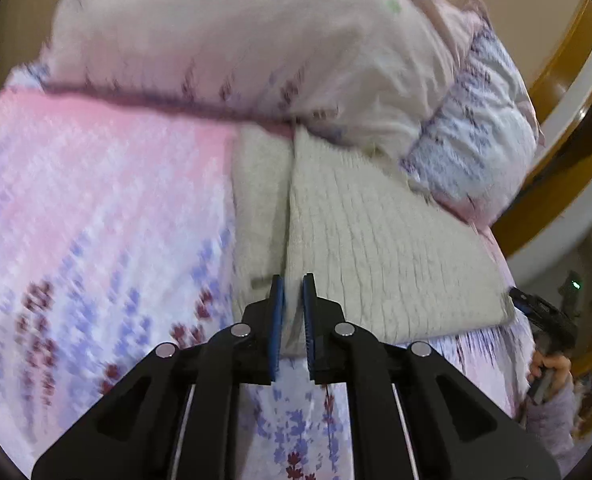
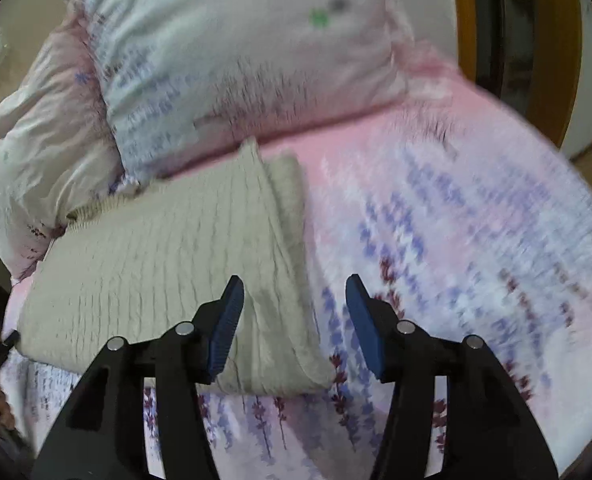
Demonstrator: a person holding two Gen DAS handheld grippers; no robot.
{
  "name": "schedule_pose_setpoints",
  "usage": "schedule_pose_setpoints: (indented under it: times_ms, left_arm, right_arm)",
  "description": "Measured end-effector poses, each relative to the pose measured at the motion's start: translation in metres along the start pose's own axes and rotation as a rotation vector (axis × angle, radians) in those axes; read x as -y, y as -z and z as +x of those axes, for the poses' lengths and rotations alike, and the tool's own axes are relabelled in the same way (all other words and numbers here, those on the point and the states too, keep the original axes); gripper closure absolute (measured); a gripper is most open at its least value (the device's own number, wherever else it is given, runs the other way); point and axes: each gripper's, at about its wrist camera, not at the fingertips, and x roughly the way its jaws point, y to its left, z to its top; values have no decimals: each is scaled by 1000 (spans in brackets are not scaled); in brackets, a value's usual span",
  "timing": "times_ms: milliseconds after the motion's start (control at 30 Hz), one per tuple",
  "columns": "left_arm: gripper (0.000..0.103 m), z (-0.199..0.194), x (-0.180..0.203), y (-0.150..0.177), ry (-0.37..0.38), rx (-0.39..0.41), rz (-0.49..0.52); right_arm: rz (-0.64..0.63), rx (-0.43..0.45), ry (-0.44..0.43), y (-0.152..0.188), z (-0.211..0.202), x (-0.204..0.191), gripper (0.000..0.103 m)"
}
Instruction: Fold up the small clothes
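Note:
A beige ribbed knit garment [image 1: 376, 248] lies on the bed, folded over so a raised fold edge runs toward the camera. My left gripper [image 1: 293, 284] is shut on that fold edge of the garment, near its front corner. In the right wrist view the same garment [image 2: 156, 264] lies at the left. My right gripper [image 2: 296, 296] is open and empty, its left finger [image 2: 226, 336] over the garment's right front edge, its right finger over the bedsheet.
The bed has a pink sheet with purple flowers [image 1: 96, 220]. Pillows [image 1: 256, 40] lie just behind the garment. A wooden bed frame [image 1: 568, 92] curves at the right. The person's other hand and gripper [image 1: 548, 336] show at the right edge.

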Motion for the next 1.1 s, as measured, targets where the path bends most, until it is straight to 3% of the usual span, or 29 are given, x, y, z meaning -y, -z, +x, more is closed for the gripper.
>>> schedule_pose_setpoints:
  times_ms: [67,133,233,333,500,567,633,700,767,867,933,1033,1100]
  left_arm:
    - [83,-5,7,-6,-12,35,15]
    - [60,1,21,-12,21,35,33]
    - [59,24,47,-15,55,-28,88]
    - [57,54,60,-18,37,-101,95]
    - [56,68,61,-17,-10,-113,102]
    - [56,67,61,-17,-8,-116,105]
    - [56,60,54,-21,37,-114,65]
    - [54,45,35,-29,91,-75,-23]
    - [46,34,11,-39,88,-44,-107]
    - [44,38,-31,-52,89,-97,-255]
    - [44,45,-44,-53,113,-128,-312]
    - [43,55,-43,-54,147,-159,-325]
    - [39,58,-40,-56,155,-153,-323]
  right_arm:
    - [-35,28,-55,-2,-5,-11,49]
    - [-86,12,-105,-4,0,-29,50]
    - [-140,-27,-129,-4,14,-53,51]
    - [-175,-47,-131,-3,25,-71,50]
    - [-286,-138,-17,10,52,-93,41]
    - [-363,-115,24,17,54,-104,34]
    - [-386,-108,55,19,50,-109,33]
    - [-339,-102,-1,14,43,-107,32]
    - [-256,-105,-83,6,33,-104,30]
    - [-251,-89,-128,-3,32,-116,26]
    - [-324,-80,-90,-5,36,-139,26]
    - [-455,-63,25,2,50,-170,26]
    - [-483,-80,44,7,59,-175,26]
